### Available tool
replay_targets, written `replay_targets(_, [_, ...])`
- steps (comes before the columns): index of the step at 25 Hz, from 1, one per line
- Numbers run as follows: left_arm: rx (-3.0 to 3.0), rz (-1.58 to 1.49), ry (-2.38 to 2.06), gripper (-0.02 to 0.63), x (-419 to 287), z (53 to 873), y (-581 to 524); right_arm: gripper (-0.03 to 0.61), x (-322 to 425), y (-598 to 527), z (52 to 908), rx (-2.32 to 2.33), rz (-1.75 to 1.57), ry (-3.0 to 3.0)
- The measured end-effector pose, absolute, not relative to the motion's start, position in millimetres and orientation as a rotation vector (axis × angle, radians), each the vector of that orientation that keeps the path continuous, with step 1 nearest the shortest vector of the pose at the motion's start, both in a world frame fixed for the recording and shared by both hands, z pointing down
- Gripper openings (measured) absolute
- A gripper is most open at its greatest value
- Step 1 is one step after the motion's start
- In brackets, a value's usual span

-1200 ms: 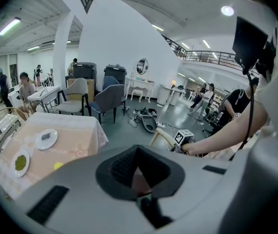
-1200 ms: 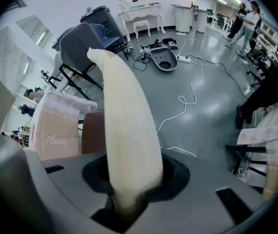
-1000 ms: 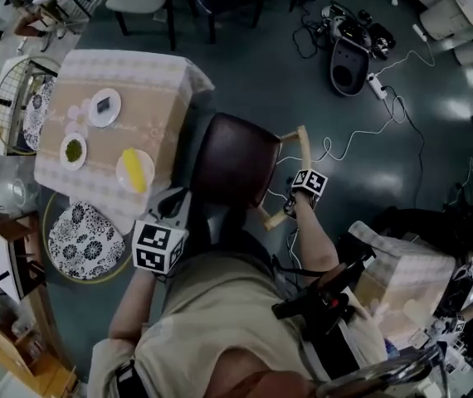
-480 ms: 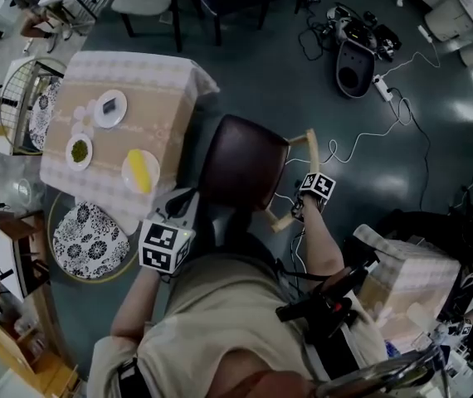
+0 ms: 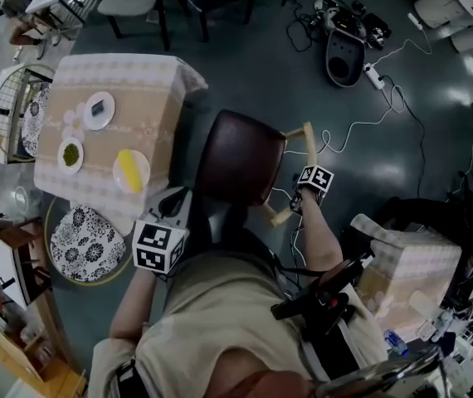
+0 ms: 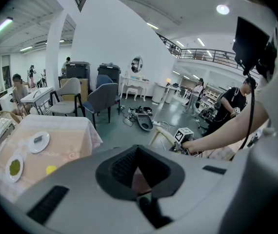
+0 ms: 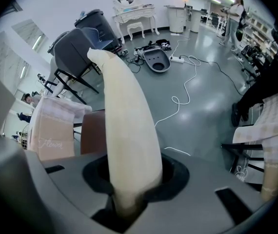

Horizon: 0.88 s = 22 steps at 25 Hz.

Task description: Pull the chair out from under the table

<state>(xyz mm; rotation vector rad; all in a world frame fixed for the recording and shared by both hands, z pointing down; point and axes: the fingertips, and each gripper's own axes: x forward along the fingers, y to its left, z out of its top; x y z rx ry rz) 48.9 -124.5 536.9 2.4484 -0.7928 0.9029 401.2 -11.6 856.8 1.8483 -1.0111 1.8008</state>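
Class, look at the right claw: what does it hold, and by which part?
The right claw is clamped on the chair, holding it by the pale wooden back rail.

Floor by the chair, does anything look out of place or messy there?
Yes. A loose white cable snakes across the floor from a power strip right up to the chair. It looks like something the chair legs could snag.

Chair (image 5: 241, 157) legs out of sight beneath its own dark seat.
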Motion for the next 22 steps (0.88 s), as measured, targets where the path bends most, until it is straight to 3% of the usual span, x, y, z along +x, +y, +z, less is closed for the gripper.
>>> replay_targets(22, [2.465,0.927,-0.747,0.006,71,539,-114,0.124,413,-4,854,1.849,1.787,-1.009])
